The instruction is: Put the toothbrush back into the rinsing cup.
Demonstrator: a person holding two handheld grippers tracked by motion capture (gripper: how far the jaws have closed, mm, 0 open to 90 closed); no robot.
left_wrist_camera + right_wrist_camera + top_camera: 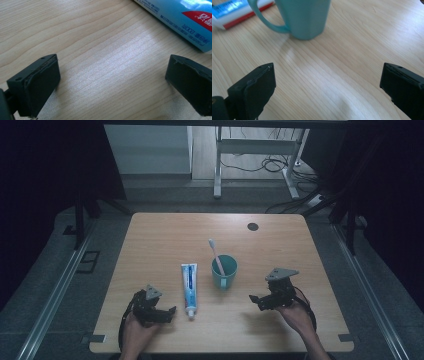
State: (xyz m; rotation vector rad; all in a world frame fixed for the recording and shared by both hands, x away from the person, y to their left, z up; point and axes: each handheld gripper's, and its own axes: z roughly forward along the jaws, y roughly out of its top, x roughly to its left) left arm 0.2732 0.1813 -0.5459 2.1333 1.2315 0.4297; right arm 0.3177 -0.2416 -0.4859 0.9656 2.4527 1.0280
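Nearest the camera, at the table's [150,227] near edge, sits the left gripper [159,312], jaws spread wide with nothing but bare wood between them. Taking the teal mug [224,271] as the landmark, this gripper lies to the mug's left and nearer the person, close to the front edge, with open tabletop running left of it to the side edge. In the left gripper view its two black jaws stand far apart and the toothpaste tube [185,20] crosses the upper right corner, just beyond the right jaw and not touching it.

One toothpaste tube [189,289] lies flat just left of the mug, lengthwise, cap end toward the person, a narrow strip of wood between tube and mug. One mug stands upright near the table's middle, handle toward the near side, with one pink toothbrush [216,255] standing in it and leaning back and left.

Right of the mug and nearer the person is the right gripper [260,301], jaws also spread wide and gripping nothing. In the right gripper view the mug [304,17] stands ahead of the jaws, apart from them, with clear wood between. Behind the mug the far half of the table is bare apart from one dark round spot [253,226] near the far edge.
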